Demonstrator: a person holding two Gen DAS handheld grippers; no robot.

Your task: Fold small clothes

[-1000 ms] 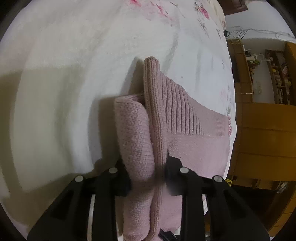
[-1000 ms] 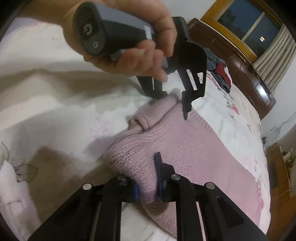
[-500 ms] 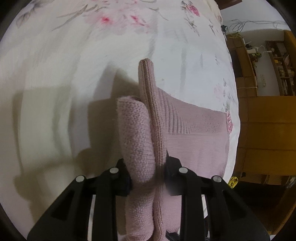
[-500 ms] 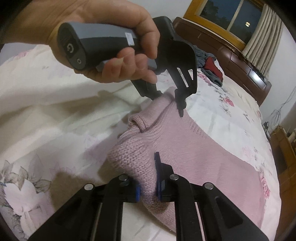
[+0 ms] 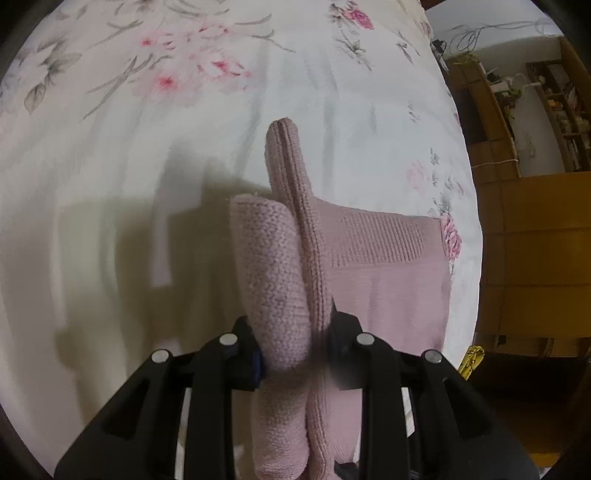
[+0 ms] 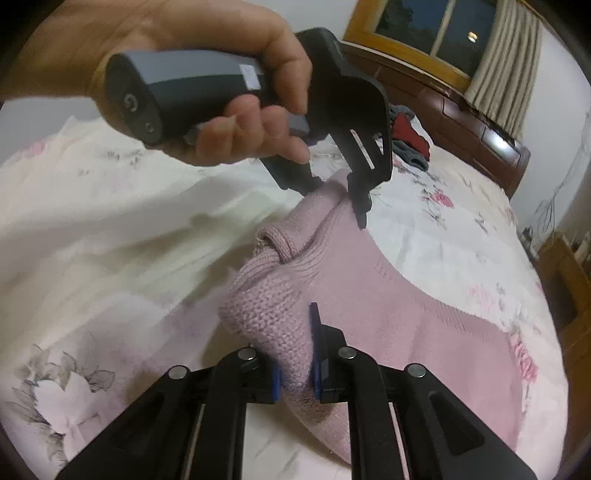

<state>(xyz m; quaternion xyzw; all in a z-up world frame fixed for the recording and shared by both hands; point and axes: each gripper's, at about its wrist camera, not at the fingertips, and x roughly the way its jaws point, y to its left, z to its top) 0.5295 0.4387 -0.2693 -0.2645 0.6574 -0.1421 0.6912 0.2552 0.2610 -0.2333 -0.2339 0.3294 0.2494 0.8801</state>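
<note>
A pink knitted sweater (image 6: pixel 399 317) lies on a floral bedsheet (image 6: pixel 92 229), its near edge lifted at two places. My right gripper (image 6: pixel 295 365) is shut on a bunched fold of the sweater at the lower middle of the right wrist view. Farther back in that view, a hand holds my left gripper (image 6: pixel 338 199), which pinches another raised part of the edge. In the left wrist view my left gripper (image 5: pixel 295 347) is shut on a thick double fold of the sweater (image 5: pixel 388 273), which stands up between the fingers; the ribbed hem lies flat to the right.
The bed's edge (image 5: pixel 476 221) runs along the right, with wooden furniture (image 5: pixel 535 258) beyond it. A dark wooden headboard (image 6: pixel 461 114) and a small heap of grey and red clothes (image 6: pixel 410 140) sit at the far end under a window (image 6: pixel 432 33).
Both grippers have lifted the sweater's edge higher off the bed, still shut on it. More flowered sheet shows in the left wrist view, and the far hem lies flatter.
</note>
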